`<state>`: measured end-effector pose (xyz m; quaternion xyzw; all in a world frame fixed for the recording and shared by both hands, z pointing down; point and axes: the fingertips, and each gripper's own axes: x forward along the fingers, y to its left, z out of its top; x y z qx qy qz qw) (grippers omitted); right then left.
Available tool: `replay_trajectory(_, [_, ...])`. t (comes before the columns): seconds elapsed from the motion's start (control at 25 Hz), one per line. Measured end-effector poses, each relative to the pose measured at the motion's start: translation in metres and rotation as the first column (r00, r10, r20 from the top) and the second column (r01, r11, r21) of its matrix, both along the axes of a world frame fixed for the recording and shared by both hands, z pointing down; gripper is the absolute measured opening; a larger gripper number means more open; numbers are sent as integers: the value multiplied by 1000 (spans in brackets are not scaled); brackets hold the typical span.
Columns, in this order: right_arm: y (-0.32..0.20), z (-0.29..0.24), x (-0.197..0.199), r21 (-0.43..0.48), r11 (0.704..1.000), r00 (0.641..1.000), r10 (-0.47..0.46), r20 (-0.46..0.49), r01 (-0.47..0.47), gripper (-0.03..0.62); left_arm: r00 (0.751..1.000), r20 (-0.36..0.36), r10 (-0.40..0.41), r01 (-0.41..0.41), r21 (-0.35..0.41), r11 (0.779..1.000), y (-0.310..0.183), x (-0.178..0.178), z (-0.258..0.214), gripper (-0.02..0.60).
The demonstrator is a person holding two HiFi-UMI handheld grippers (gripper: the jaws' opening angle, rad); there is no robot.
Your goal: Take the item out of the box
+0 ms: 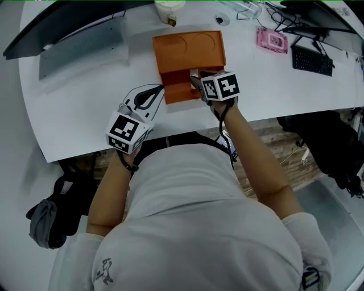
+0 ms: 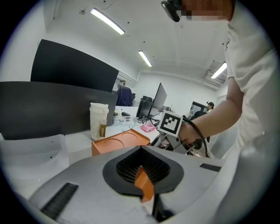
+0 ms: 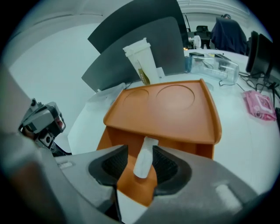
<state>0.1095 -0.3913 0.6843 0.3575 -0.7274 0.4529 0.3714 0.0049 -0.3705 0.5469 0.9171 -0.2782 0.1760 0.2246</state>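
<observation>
An orange box [image 1: 189,50] stands on the white table [image 1: 74,108], its front open toward me and an orange flap [image 3: 138,186] folded out. A small whitish item [image 3: 145,151] sticks out of the opening and lies on that flap. My right gripper [image 1: 196,79] is at the opening with its jaws open on either side of the item [image 1: 194,73]; in the right gripper view [image 3: 141,154] neither pad presses on it. My left gripper [image 1: 159,90] is at the box's lower left corner, and in the left gripper view [image 2: 142,175] it is shut on a thin orange strip [image 2: 144,186].
A paper cup [image 1: 169,10] stands behind the box. A pink packet [image 1: 271,40], a black keyboard [image 1: 311,59] and cables lie at the far right. A dark panel [image 1: 62,31] and a grey sheet [image 1: 79,51] sit at the back left. The table's curved front edge runs just below both grippers.
</observation>
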Motion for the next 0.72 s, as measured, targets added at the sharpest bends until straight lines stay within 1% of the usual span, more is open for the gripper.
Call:
replay_trajectory(0.32, [1, 35, 1, -102, 995, 1000, 2, -30, -5, 178, 1000, 16, -9, 9, -25, 1000, -7, 1, 11, -2])
replay_trajectory(0.48, [4, 48, -3, -139, 990, 997, -36, -64, 27, 178, 1000, 11, -16, 17, -34, 999, -8, 2, 14, -2])
replay_trajectory(0.6, [6, 52, -4, -146, 988, 994, -69, -90, 55, 173, 1000, 4, -27, 27, -37, 999, -9, 2, 13, -2])
replay_trajectory(0.72, [5, 53, -2, -145, 987, 991, -84, -106, 69, 145, 999, -2, -36, 36, -38, 999, -9, 0, 13, -2])
